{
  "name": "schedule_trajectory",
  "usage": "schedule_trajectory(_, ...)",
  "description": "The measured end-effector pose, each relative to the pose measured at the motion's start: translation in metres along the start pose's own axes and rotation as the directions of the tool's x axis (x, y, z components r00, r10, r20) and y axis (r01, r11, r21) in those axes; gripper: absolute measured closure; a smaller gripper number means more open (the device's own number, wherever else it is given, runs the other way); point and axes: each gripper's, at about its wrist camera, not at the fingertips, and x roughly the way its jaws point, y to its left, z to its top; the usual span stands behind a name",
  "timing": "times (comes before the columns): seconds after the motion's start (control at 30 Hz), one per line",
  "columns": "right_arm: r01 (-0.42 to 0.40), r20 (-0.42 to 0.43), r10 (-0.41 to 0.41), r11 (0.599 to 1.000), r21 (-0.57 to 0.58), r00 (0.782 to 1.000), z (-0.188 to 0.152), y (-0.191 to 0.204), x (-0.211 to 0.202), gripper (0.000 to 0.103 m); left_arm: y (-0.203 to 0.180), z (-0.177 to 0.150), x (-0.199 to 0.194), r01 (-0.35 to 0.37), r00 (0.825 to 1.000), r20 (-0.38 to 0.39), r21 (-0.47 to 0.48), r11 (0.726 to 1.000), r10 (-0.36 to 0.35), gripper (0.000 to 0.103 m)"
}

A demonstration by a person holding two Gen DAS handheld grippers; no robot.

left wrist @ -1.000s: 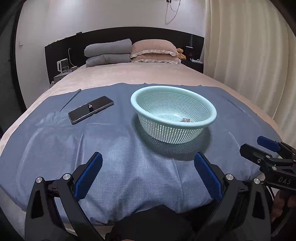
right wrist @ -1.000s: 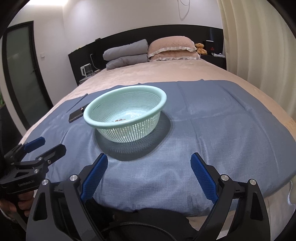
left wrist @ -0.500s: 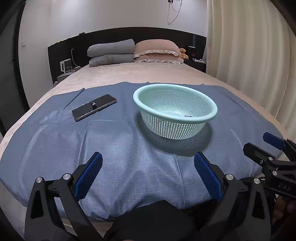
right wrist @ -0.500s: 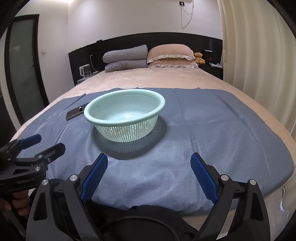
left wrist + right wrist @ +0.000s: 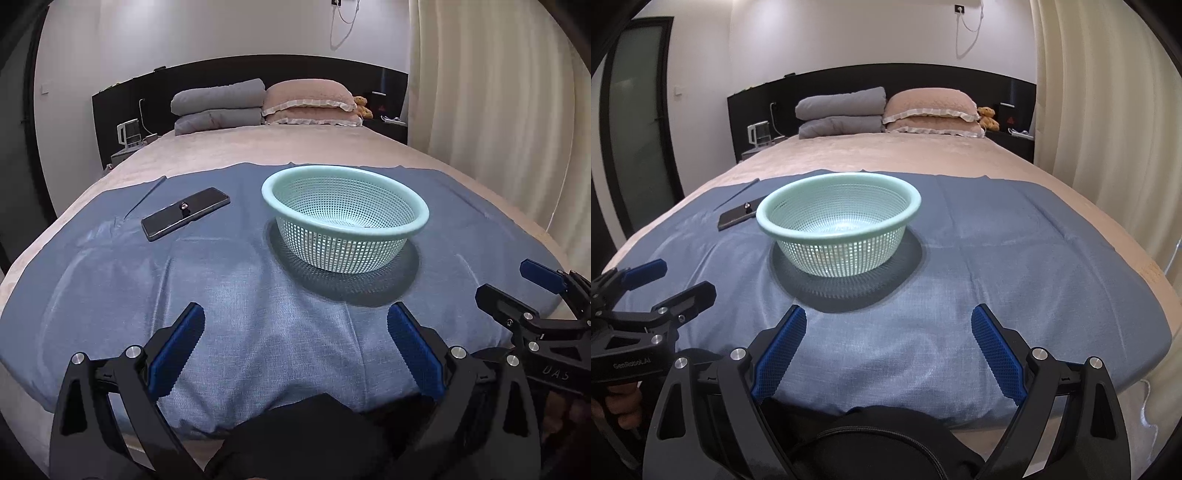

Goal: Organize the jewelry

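While both my tools hang back at the near edge of the bed (image 5: 295, 147), nothing is pinched yet. On the blue cloth (image 5: 258, 295) stands the mint mesh basket (image 5: 345, 218), and to its left, well apart from it, lies a dark phone (image 5: 184, 218) with a small ring-like piece (image 5: 183, 207) resting on its glass. My left gripper (image 5: 291, 347) is spread wide and empty; my right gripper (image 5: 888, 349) is spread the same. I judge the piece on the phone is the next pick, and the left tool sits nearer. I would come down low and straight, close the pads gently so it does not skid off the slick glass, then carry it over the rim before letting go.
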Motion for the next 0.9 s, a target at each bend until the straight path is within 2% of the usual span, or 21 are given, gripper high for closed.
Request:
schedule_trajectory(0.2,-0.001,0.002,0.001,1.000,-0.009,1.000,-0.0007,0.0028,-0.0002,0.016,-0.0098,-0.0014,-0.0042,-0.032,0.999,0.021,0.038,0.999,0.031,0.006)
schedule_trajectory(0.6,-0.005,0.003,0.005,1.000,0.006,1.000,-0.0005,0.0009,0.0002,0.016,-0.0032,-0.0025,-0.0010,0.002,1.000,0.002,-0.006,1.000,-0.002,0.006)
schedule_trajectory(0.9,-0.003,0.005,0.003,1.000,0.002,1.000,-0.0010,0.0017,0.0004,0.016,-0.0057,-0.0044,-0.0028,-0.001,1.000,0.005,0.009,1.000,0.001,0.006)
